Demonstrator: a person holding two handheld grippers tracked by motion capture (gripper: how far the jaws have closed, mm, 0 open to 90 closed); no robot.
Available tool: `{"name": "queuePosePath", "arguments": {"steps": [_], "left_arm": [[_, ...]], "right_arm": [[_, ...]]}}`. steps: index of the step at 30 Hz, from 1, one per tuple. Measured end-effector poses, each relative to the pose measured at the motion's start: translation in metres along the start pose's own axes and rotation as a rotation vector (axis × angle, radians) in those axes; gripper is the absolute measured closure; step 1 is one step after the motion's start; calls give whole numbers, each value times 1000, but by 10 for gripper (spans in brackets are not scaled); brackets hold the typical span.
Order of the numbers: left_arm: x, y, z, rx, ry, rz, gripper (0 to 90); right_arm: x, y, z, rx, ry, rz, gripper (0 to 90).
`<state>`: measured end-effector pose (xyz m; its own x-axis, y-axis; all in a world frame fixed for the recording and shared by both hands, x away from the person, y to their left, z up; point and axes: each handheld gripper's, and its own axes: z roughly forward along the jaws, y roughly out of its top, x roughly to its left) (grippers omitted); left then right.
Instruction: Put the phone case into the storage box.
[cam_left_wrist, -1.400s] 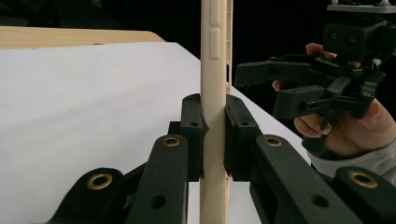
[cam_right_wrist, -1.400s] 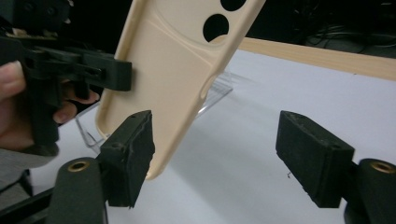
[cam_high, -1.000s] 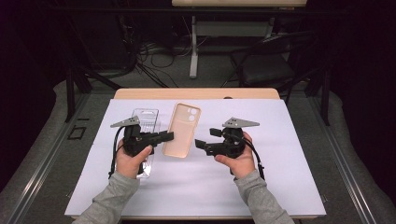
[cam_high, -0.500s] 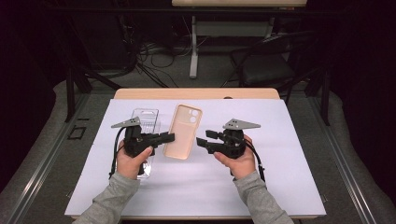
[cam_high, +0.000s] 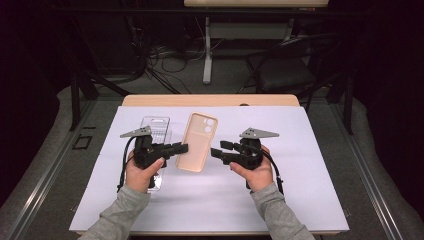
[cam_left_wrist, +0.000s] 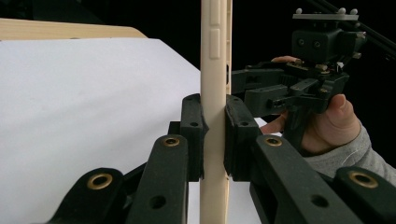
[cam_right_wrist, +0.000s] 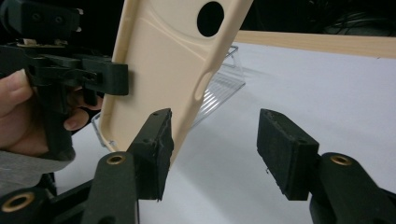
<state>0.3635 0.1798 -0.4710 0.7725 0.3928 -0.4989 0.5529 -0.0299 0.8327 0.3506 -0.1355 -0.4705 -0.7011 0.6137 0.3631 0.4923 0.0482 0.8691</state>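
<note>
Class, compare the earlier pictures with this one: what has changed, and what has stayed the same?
The right gripper has just been closing its fingers beside the phone case, without clamping it yet. The left gripper still clamps the case's edge, both hands stayed put, and the clear package lies unmoved.

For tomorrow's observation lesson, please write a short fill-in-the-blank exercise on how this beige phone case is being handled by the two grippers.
1. The left gripper is shut on the long edge of the beige ____.
2. The right gripper has its fingers ____, one beside the phone case.
3. A clear plastic package lies on the white ____.

Missing words: phone case; open; sheet
</note>
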Motion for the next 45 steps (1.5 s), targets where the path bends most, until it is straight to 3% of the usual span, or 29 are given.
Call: {"name": "queuePosePath", "arguments": {"steps": [6, 14, 45], "left_arm": [[-1, -1, 2, 5, -16, 0, 805], [-1, -2, 4, 11, -35, -9, 805], [-6, -5, 10, 28, -59, -1, 805]], "right_arm": [[-1, -2, 2, 3, 71, 54, 504], [-3, -3, 2, 11, 110, 82, 569], [-3, -5, 6, 52, 167, 138, 704]]}}
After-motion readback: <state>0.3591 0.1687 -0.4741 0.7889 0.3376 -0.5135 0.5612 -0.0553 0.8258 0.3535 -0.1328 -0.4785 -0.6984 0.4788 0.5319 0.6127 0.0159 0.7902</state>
